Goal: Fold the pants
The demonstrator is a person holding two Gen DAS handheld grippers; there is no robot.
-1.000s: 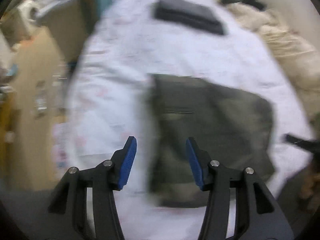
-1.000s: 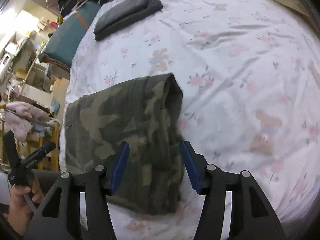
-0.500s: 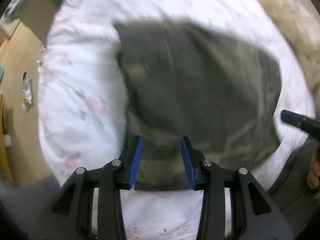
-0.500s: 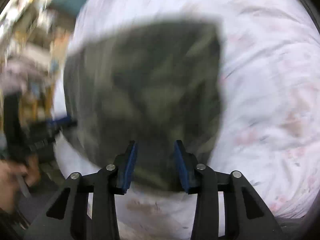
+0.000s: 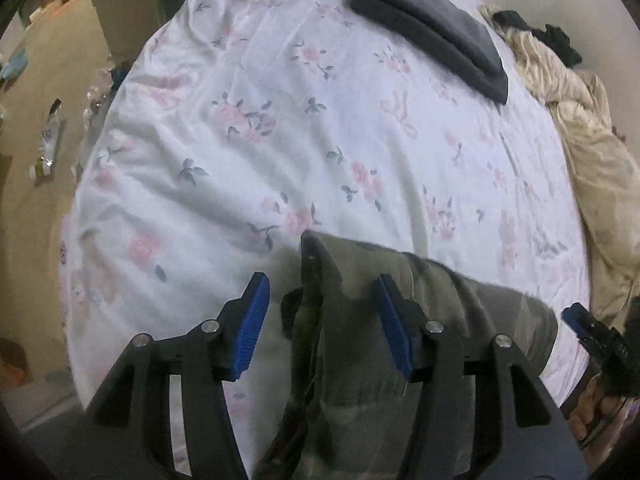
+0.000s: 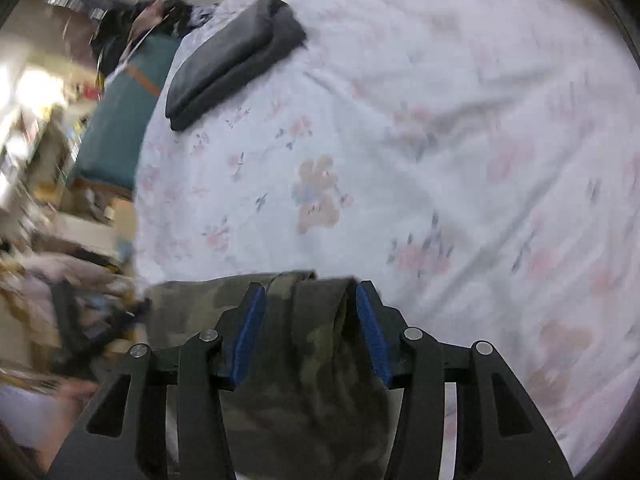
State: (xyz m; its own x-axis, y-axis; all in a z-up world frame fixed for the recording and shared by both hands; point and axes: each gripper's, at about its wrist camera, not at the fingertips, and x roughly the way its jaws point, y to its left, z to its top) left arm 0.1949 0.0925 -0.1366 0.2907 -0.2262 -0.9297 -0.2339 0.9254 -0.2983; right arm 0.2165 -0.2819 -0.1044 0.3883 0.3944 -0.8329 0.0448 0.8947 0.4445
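Note:
The camouflage pants lie folded at the near edge of a bed with a white floral sheet. My left gripper straddles the left end of the bundle with its blue pads wide apart, the fold between them. My right gripper has the right end of the pants filling the gap between its blue pads, jaws still spread. The right gripper's tip shows in the left wrist view.
A folded dark grey garment lies at the far side of the bed, also in the right wrist view. A beige heap of cloth lies along the bed's right side. A teal cushion and floor clutter lie left.
Both grippers have come down low onto the near edge of the pants, one at each end. The pants now sit between each pair of pads instead of ahead of them.

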